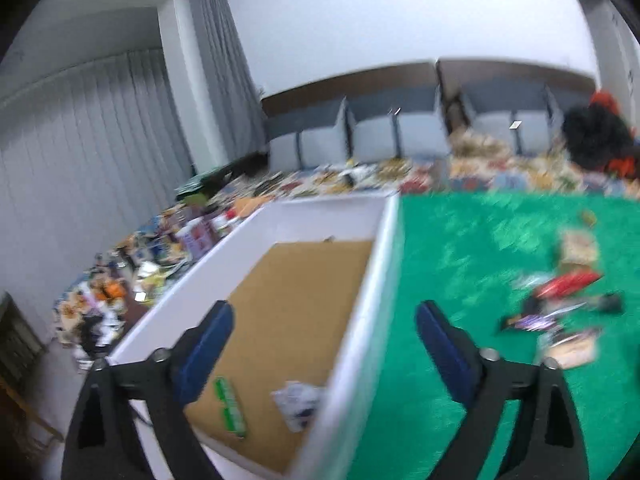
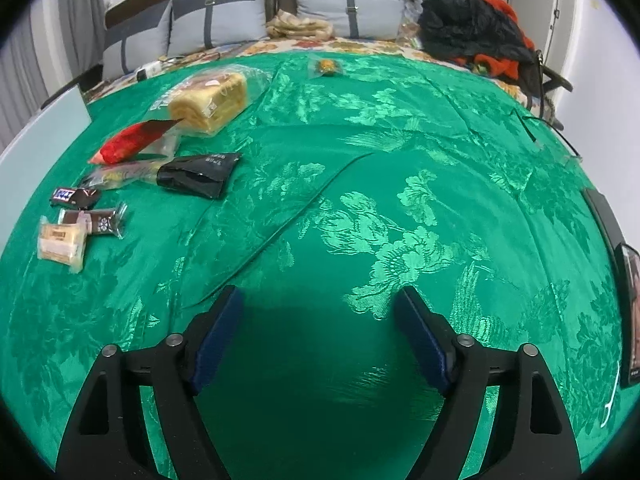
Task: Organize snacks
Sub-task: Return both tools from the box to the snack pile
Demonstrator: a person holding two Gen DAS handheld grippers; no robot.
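My left gripper (image 1: 322, 318) is open and empty above the right wall of a white box (image 1: 356, 312) with a brown cardboard floor. In the box lie a green stick pack (image 1: 230, 406) and a white wrapper (image 1: 298, 400). Several snacks lie on the green cloth: a bread loaf in a clear bag (image 2: 210, 102), a red packet (image 2: 132, 142), a black pouch (image 2: 198, 174), a brown chocolate bar (image 2: 74, 196), a dark bar (image 2: 96, 220), a pale biscuit pack (image 2: 62, 242) and a small yellow snack (image 2: 328, 66). My right gripper (image 2: 318, 304) is open and empty over bare cloth.
The green patterned cloth (image 2: 400, 208) covers the work surface. Grey cushions (image 2: 216, 26) and a black and red clothes pile (image 2: 476, 30) lie at the back. A dark flat object (image 2: 624, 292) sits at the right edge. Clutter (image 1: 160, 248) lies beyond the box on the left.
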